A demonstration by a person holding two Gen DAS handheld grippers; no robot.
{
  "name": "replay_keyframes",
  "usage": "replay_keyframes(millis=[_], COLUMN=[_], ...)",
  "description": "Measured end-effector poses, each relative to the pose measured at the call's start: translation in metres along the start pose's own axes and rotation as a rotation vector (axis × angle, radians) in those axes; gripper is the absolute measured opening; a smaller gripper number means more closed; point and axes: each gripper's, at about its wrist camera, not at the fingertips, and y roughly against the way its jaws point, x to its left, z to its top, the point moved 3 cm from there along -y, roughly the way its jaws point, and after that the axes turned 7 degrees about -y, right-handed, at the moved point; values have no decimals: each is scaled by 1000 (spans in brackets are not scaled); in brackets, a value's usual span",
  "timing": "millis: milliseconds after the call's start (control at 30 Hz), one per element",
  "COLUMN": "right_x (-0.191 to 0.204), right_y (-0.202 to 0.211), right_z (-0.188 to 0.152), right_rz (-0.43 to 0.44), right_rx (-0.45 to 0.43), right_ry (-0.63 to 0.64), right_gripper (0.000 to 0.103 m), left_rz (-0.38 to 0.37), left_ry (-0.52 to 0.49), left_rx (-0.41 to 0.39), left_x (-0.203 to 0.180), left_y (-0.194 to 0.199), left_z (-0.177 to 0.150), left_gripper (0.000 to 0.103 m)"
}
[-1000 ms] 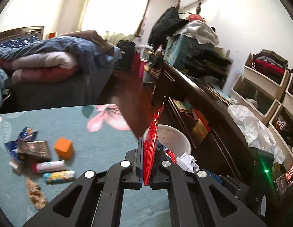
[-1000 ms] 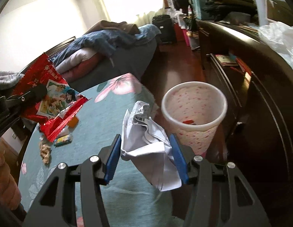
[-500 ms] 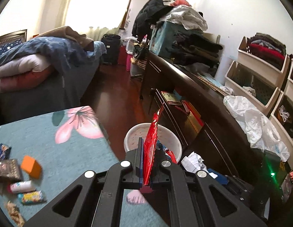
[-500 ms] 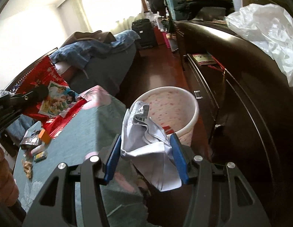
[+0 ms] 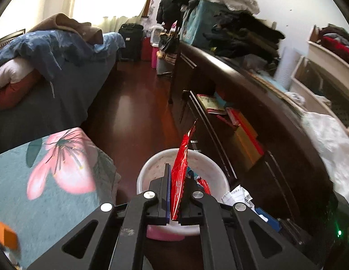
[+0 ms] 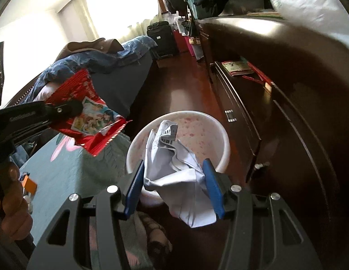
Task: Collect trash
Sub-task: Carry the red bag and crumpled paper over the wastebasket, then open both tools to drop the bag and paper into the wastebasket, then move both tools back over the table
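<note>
Trash bin sitting below both grippers: left gripper pinching red wrapper; right gripper clamping crumpled paper.

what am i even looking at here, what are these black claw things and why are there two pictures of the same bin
No robot here: a person holds a handheld gripper in each hand, each with a fisheye camera looking along its two fingers. That gives two views of one moment.

The left gripper is shut on a red snack wrapper, seen edge-on from its own camera and flat from the other.

The right gripper is shut on crumpled white paper.

Both hang over a white bin on the dark floor, beside a table with a teal flowered cloth. An orange block lies on that cloth.
</note>
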Motion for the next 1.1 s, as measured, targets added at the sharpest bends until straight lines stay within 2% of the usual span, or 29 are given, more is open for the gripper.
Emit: replay_keyframes(millis=[200, 267, 300, 333, 367, 400, 433, 500, 600, 833, 933, 1100], right_x=[-9, -11, -12, -13, -14, -15, -16, -16, -14, -5, 3, 17], right_y=[-54, -68, -73, -79, -82, -84, -87, -88, -85, -65, -48, -16], right_z=[11, 13, 14, 14, 15, 14, 14, 13, 12, 7, 1, -10], right_rz=[-27, -45, -51, -57, -63, -70, -75, -73, -82, -92, -97, -98], right_rx=[29, 35, 34, 30, 29, 28, 29, 29, 18, 8, 6, -4], right_ry=[-5, 0, -2, 0, 4, 7, 8, 6, 18, 39, 52, 70], right_gripper=[53, 58, 62, 65, 65, 66, 68, 70, 74, 78, 86, 90], left_rz=[54, 79, 95, 106, 116, 132, 148, 171, 205, 185, 192, 209], left_ry=[-33, -40, -41, -44, -45, -42, -38, -64, -92, -56, -44, -34], left_rx=[51, 57, 54, 51, 44, 26, -13, -65, -81, -99, -105, -113], left_x=[-6, -6, -5, -4, -3, -2, 0, -1, -2, 8, 13, 22], left_y=[-44, -52, -54, -55, -54, -51, -45, -34, -25, 10, 31, 66], left_z=[11, 14, 15, 16, 17, 17, 19, 21, 24, 17, 10, -8], left_gripper=[7, 9, 17, 38, 55, 86, 93, 93, 93, 95, 96, 98])
